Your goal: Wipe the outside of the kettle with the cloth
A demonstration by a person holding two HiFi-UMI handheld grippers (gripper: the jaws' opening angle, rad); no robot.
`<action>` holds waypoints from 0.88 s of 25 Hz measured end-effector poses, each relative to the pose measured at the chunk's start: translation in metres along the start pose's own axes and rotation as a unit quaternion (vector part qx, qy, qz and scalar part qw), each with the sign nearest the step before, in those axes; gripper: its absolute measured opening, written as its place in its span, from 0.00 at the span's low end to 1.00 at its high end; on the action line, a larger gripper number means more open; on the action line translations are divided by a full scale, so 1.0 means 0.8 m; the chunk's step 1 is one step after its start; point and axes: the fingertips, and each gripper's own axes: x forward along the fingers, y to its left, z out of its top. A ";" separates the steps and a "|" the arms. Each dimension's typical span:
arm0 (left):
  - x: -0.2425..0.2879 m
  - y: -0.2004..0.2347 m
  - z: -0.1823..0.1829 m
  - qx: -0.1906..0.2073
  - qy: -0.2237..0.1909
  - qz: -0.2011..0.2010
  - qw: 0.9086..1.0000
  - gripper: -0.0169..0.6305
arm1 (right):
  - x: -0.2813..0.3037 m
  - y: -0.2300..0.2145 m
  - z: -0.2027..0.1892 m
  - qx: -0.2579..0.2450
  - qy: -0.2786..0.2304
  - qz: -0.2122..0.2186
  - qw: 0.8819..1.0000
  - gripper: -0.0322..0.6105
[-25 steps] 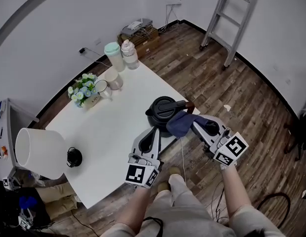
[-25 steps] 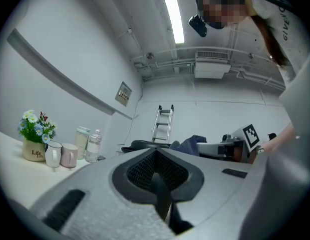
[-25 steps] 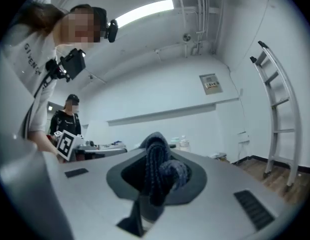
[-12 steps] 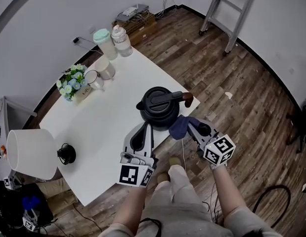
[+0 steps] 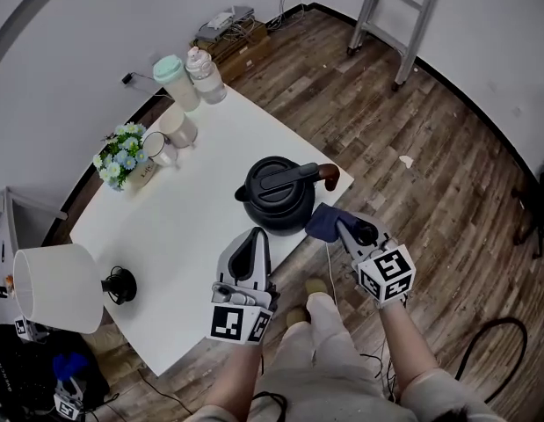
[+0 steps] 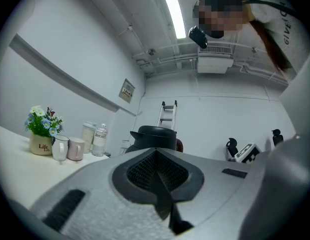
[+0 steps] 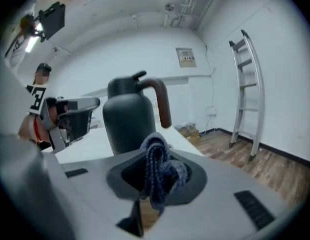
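Note:
The black kettle point(image 5: 276, 193) with a brown handle stands near the right front edge of the white table point(image 5: 166, 227). It also rises ahead in the right gripper view as a dark body point(image 7: 127, 119) and in the left gripper view as a dark lid point(image 6: 153, 135). My right gripper point(image 5: 335, 224) is shut on the dark blue cloth point(image 5: 322, 221), which bunches between its jaws point(image 7: 160, 171) just off the kettle's near right side. My left gripper point(image 5: 251, 246) hangs over the table in front of the kettle, jaws shut with nothing between them.
At the table's far end stand a flower pot point(image 5: 122, 155), two mugs point(image 5: 166, 139) and two bottles point(image 5: 191, 77). A white lamp point(image 5: 56, 287) sits at the near left corner. A ladder point(image 5: 399, 11) leans on the far wall; boxes point(image 5: 232, 38) lie on the wooden floor.
The right gripper with the cloth has dropped from the kettle's handle and top to its near right side. The left gripper has drawn back slightly toward me.

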 end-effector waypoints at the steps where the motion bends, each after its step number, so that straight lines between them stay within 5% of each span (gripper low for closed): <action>1: 0.001 0.000 0.001 0.000 0.000 -0.001 1.000 0.04 | -0.014 -0.002 0.024 -0.009 -0.027 -0.013 1.000 0.13; 6: 0.002 0.000 0.019 -0.004 -0.011 -0.001 1.000 0.04 | -0.075 0.011 0.155 -0.060 -0.177 -0.042 0.982 0.13; 9: 0.004 -0.005 0.032 -0.005 -0.020 -0.003 1.000 0.04 | -0.086 0.023 0.193 -0.082 -0.214 -0.040 0.973 0.13; 16: -0.011 0.003 0.032 0.000 -0.021 0.008 1.000 0.04 | -0.033 0.019 0.127 -0.084 -0.176 -0.076 0.978 0.13; 22: -0.018 0.009 0.009 -0.003 -0.006 0.024 1.000 0.04 | -0.002 -0.003 0.055 -0.020 -0.125 -0.077 0.989 0.13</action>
